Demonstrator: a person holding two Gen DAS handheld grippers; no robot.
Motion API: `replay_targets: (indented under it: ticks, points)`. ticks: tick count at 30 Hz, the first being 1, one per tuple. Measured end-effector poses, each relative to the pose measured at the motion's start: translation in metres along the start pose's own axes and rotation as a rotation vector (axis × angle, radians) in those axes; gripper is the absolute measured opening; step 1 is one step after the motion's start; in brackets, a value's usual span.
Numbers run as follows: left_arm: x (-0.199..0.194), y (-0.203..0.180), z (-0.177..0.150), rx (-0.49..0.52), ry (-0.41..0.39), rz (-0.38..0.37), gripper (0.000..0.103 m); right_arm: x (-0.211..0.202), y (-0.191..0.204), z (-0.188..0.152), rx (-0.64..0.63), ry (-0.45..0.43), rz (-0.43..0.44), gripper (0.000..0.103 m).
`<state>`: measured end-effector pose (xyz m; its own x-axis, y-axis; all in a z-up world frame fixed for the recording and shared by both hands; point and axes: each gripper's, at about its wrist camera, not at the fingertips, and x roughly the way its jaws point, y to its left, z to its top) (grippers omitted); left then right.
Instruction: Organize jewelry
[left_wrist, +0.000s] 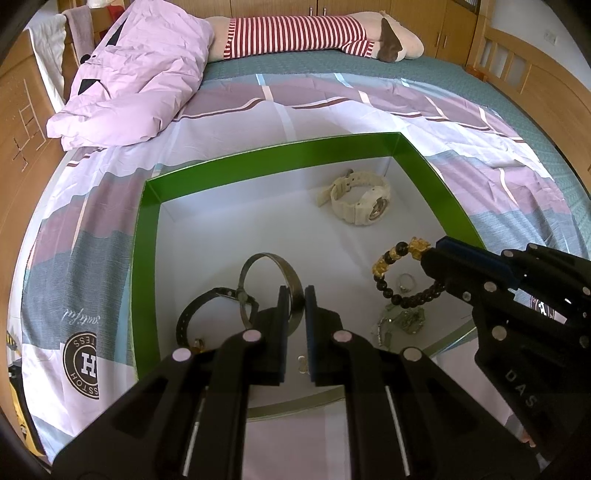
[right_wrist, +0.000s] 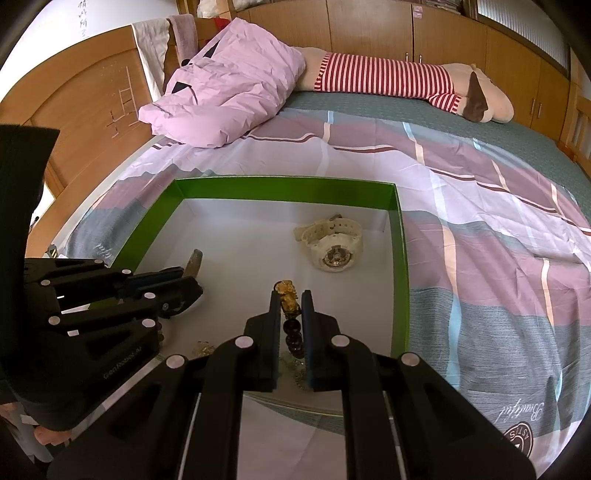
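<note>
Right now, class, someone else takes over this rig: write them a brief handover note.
Left gripper: shut on the metal bangle, inside the green box.
Right gripper: shut on the black-and-gold bead bracelet, over the box floor.
In the box: white watch at the far corner, dark strap bracelet, small ring, tangled chain piece.
Done: all visible jewelry is in the box.
Left: probably set down both held pieces apart, then separate the rest.

I can't see the bangle (left_wrist: 295, 291)'s lower arc, it's behind my left hand-held gripper (left_wrist: 296, 295) | bead bracelet (right_wrist: 293, 325) half-buried between right hand-held gripper (right_wrist: 291, 299) fingers | small ring (left_wrist: 405, 282) too tiny to read | box (left_wrist: 147, 236) near wall covered
</note>
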<state>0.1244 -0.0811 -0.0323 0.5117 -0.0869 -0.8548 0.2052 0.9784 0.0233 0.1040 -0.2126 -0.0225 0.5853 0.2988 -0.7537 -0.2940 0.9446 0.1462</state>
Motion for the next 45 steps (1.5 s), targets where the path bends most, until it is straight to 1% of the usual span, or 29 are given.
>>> replay_targets:
  ticks: [14,17,18,19,20,21,22,23,24,26,27,29,30,32,35,36,37,39,41,43,44,45]
  points:
    - [-0.001,0.000,0.001,-0.002,0.000,0.001,0.008,0.000,0.000,0.001,0.003,0.003,-0.004,0.011]
    - [-0.001,0.000,0.000,-0.008,-0.004,0.011,0.010,0.000,-0.001,0.001,0.005,0.005,-0.004,0.011]
    - [-0.002,0.000,0.000,-0.006,-0.012,0.022,0.014,0.000,-0.001,0.001,0.005,0.006,-0.007,0.011]
    - [-0.003,0.000,0.000,-0.003,-0.015,0.030,0.026,0.001,-0.001,0.001,0.006,0.007,-0.010,0.011]
    - [-0.004,0.000,0.000,-0.006,-0.018,0.037,0.035,0.001,-0.001,0.001,0.007,0.011,-0.017,0.011]
    - [-0.005,0.002,0.000,-0.013,-0.024,0.041,0.050,0.002,-0.001,0.001,0.011,0.015,-0.027,0.012]
    - [-0.007,0.004,0.000,-0.023,-0.033,0.049,0.053,0.002,-0.001,0.001,0.014,0.014,-0.033,0.014]
    - [-0.008,0.006,0.002,-0.031,-0.038,0.057,0.053,0.001,-0.002,0.001,0.018,0.010,-0.040,0.024]
    - [-0.009,0.007,0.002,-0.037,-0.036,0.054,0.055,-0.001,-0.003,0.002,0.025,0.002,-0.053,0.042]
    - [-0.012,0.011,0.004,-0.061,-0.036,0.053,0.061,-0.007,-0.006,0.003,0.044,-0.027,-0.078,0.061]
    - [-0.013,0.013,0.004,-0.070,-0.038,0.053,0.064,-0.011,-0.007,0.004,0.050,-0.045,-0.084,0.064]
    - [-0.016,0.015,0.004,-0.077,-0.039,0.058,0.065,-0.016,-0.007,0.007,0.054,-0.057,-0.082,0.065]
    - [-0.020,0.015,0.005,-0.078,-0.036,0.069,0.067,-0.020,-0.008,0.008,0.058,-0.064,-0.085,0.067]
    - [-0.025,0.017,0.004,-0.084,-0.034,0.085,0.072,-0.024,-0.009,0.009,0.068,-0.070,-0.096,0.071]
    - [-0.040,0.020,0.004,-0.110,-0.022,0.130,0.084,-0.028,-0.010,0.010,0.077,-0.060,-0.100,0.076]
    - [-0.049,0.022,0.004,-0.123,-0.023,0.149,0.090,-0.030,-0.009,0.011,0.080,-0.058,-0.104,0.081]
    - [-0.055,0.024,0.004,-0.131,-0.028,0.156,0.094,-0.032,-0.009,0.012,0.089,-0.052,-0.115,0.083]
    - [-0.066,0.027,0.004,-0.148,-0.041,0.164,0.095,-0.036,-0.008,0.014,0.102,-0.044,-0.123,0.090]
    - [-0.074,0.029,0.003,-0.169,-0.040,0.171,0.098,-0.040,-0.008,0.015,0.124,-0.029,-0.133,0.094]
    - [-0.080,0.031,0.002,-0.192,-0.025,0.171,0.099,-0.045,-0.009,0.016,0.145,-0.023,-0.125,0.095]
    - [-0.081,0.031,0.001,-0.195,-0.017,0.177,0.099,-0.047,-0.010,0.016,0.154,-0.012,-0.124,0.101]
    - [-0.082,0.031,0.000,-0.192,-0.014,0.180,0.099,-0.049,-0.010,0.016,0.162,0.002,-0.127,0.102]
